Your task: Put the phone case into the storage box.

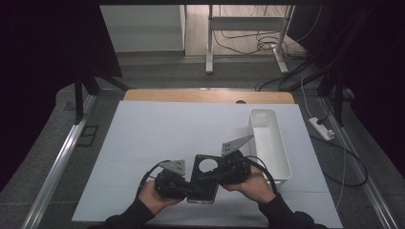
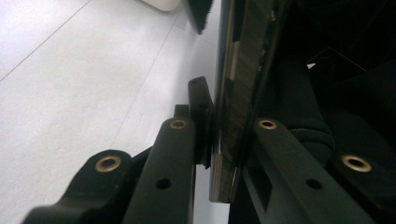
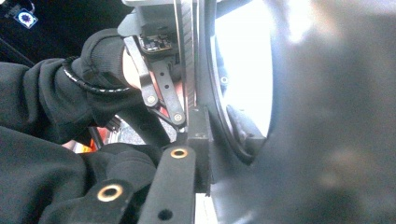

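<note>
Both the left gripper [image 1: 188, 185] and right gripper [image 1: 215, 172] clamp a black plate [image 1: 204, 179], apparently steadying it above the worktop's [image 1: 143, 138] near edge.

Both forearms enter from six o'clock; left gripper [image 1: 184, 187] and right gripper [image 1: 215, 174] meet, fingers [image 2: 175, 154] clamped shut.

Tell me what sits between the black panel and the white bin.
In the high view, the right gripper, clamped on the black panel, and its grey plate fill that stretch before the white bin.
</note>
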